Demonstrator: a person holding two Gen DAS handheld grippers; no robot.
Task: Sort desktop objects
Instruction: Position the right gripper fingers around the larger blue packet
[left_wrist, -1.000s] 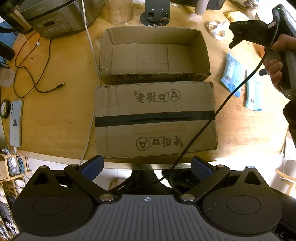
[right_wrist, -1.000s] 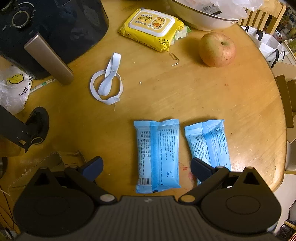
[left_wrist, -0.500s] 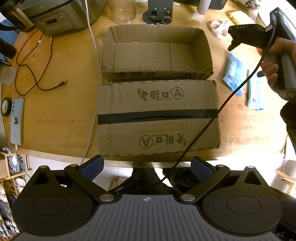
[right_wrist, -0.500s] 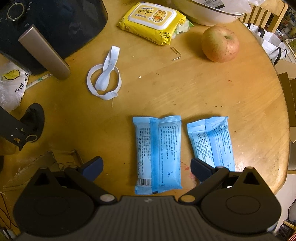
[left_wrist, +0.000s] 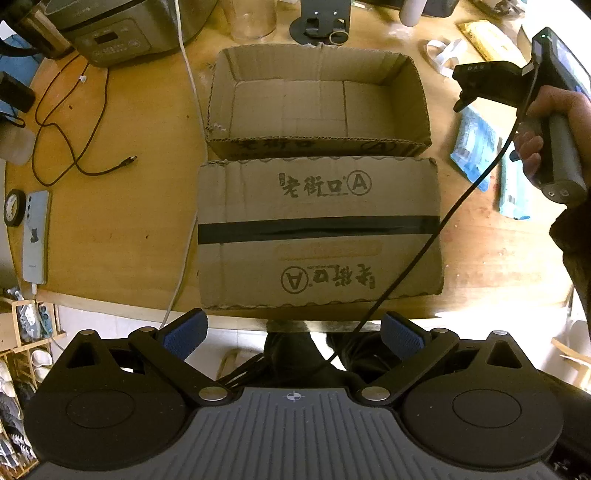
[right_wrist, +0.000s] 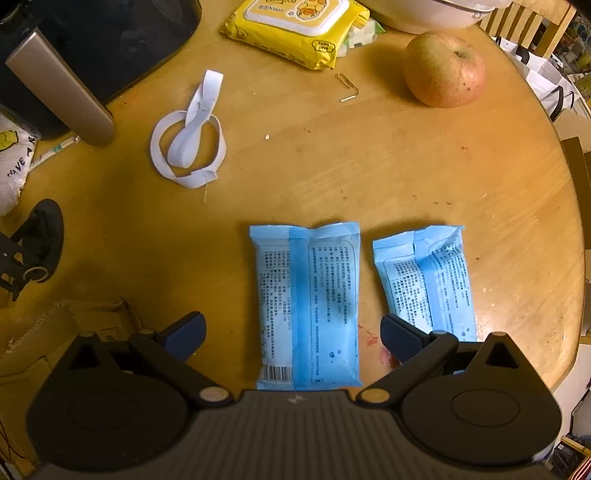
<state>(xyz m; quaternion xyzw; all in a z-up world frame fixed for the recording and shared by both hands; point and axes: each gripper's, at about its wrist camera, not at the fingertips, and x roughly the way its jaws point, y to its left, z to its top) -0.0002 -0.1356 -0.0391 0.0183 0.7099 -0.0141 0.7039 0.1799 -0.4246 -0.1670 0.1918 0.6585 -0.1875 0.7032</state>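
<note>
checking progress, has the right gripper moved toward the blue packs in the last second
Yes. The right gripper has come down and forward: the left blue pack now lies between its open fingers, nearer than before.

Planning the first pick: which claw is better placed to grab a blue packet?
Right. The right claw is open directly over the left blue packet, fingers on either side of it. The left claw is open too, but faces the cardboard boxes, with the packets off to its far right.

Beside the rice cooker (left_wrist: 122, 33), a black cable (left_wrist: 74, 122) loops across the wooden table (left_wrist: 110, 229) toward a phone (left_wrist: 36, 236) near the edge. Behind the cooker's side of the table stand a clear jar (left_wrist: 253, 18) and a black stand (left_wrist: 325, 22).
</note>
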